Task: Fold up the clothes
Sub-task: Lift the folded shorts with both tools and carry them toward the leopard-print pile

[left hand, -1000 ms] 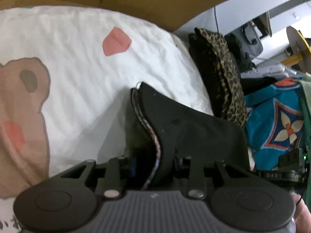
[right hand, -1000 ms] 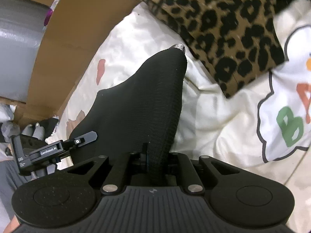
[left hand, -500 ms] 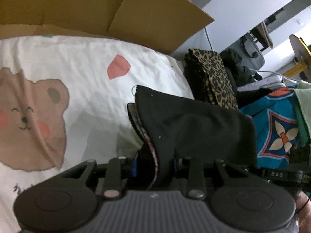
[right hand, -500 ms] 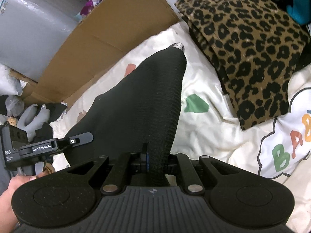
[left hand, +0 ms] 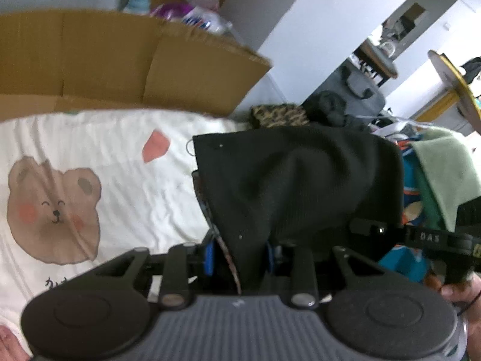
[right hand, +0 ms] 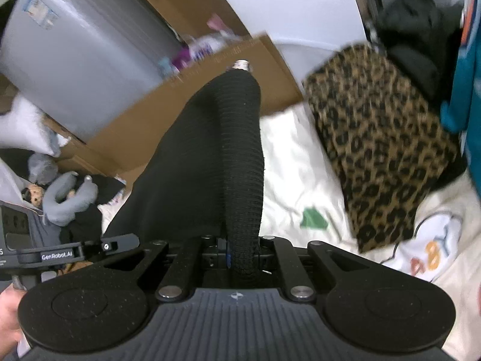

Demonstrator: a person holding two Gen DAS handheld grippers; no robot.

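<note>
L wrist view: left gripper (left hand: pixel 239 255) clamped on edge of black garment (left hand: pixel 297 180), jaws partway in, thick fold between pads. Garment off bed sheet (left hand: pixel 105 156), slung rightward to right gripper (left hand: pixel 427 237); long axis across view, L to R.

R wrist view: right gripper (right hand: pixel 242 255) nearly shut, pinching rolled hem of black garment (right hand: pixel 237 150). Cloth runs up and ahead of jaws, sags left toward left gripper (right hand: pixel 57 254). Leopard-print stack (right hand: pixel 381 144) on bed, to right, apart.

Judgement: both ends held, span taut-ish; next move prob. lay-down on sheet below.
</note>
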